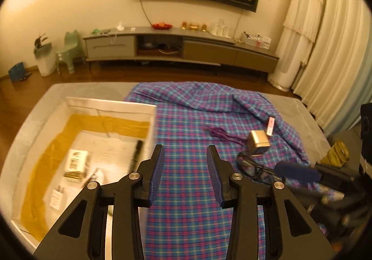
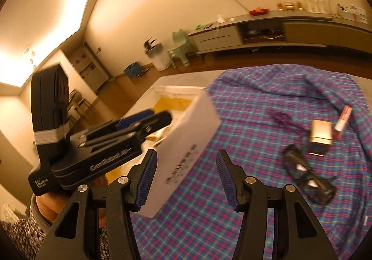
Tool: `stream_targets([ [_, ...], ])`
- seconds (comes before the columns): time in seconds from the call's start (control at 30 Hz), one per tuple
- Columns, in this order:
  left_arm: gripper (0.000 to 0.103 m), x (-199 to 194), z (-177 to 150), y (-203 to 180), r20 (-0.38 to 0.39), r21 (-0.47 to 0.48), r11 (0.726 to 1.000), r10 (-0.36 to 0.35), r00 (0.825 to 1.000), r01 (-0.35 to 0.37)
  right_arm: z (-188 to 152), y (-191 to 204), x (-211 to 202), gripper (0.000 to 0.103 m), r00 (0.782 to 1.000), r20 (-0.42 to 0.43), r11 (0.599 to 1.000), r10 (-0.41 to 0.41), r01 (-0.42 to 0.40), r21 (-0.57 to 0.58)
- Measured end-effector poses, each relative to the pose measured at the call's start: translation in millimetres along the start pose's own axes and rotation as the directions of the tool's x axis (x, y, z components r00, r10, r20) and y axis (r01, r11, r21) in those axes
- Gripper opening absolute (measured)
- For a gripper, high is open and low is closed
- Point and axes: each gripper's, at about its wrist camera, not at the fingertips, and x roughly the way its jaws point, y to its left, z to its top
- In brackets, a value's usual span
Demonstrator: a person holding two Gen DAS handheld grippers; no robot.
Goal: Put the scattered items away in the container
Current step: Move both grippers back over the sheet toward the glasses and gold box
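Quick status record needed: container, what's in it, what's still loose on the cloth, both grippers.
container: white box, left of the plaid cloth
in box: black marker, small packets
loose on cloth: glasses, gold box, purple tassel, pink-white stick
left gripper: open, empty
right gripper: open, empty

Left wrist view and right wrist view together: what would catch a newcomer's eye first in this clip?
The purple-blue plaid cloth covers most of the table and dominates. On its left stands the open white box, already holding a black marker and a small packet. To the right, loose on the cloth, lie a gold box, black glasses and a pink-white tube, while both grippers, left and right, are open and empty.
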Motion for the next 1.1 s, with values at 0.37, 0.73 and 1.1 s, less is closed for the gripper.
stream_targets([
  [0.37, 0.043, 39.9, -10.2, -37.8, -0.092, 0.029, 0.997, -0.065, 0.994, 0.068, 7.6, -69.5, -37.4, 0.055, 0.991, 0.069, 0.989, -0.118, 0.111, 0.103],
  [0.73, 0.046, 87.6, -28.8, -69.9, -0.198, 0.018, 0.991, -0.123, 0.972, 0.129, -5.5, -161.1, -23.8, 0.056, 0.966, 0.0, 0.934, -0.26, 0.251, 0.253],
  [1.1, 0.051, 123.3, -37.4, -78.3, -0.265, -0.065, 0.982, -0.19, 0.945, 0.179, 11.0, -179.2, 52.4, 0.068, 0.924, -0.07, 0.914, -0.377, 0.383, 0.133],
])
